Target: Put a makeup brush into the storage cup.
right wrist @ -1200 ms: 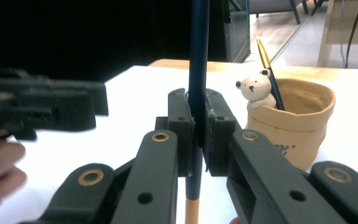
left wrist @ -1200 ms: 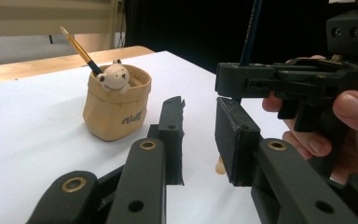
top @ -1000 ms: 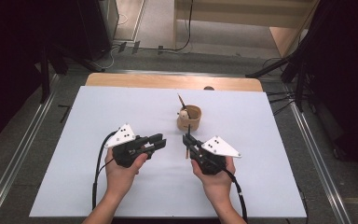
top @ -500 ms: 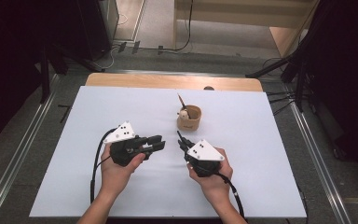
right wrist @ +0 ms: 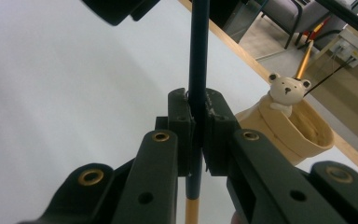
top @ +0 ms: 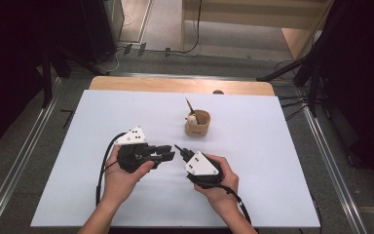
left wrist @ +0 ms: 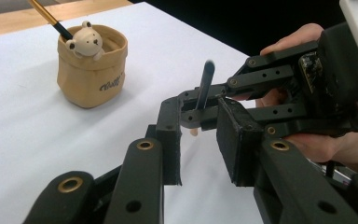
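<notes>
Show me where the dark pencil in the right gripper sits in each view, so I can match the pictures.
High view: the pencil pokes up-left from the right gripper, just below centre.
Left gripper view: it stands upright at centre, pinched in the right gripper's jaws ahead of the left gripper.
Right gripper view: it runs top to bottom through the shut jaws, middle of the picture.
Shared landmark: the tan bear cup.

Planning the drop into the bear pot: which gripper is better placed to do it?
Right. The right gripper is shut on the pencil; the left gripper is open, holding nothing.
</notes>
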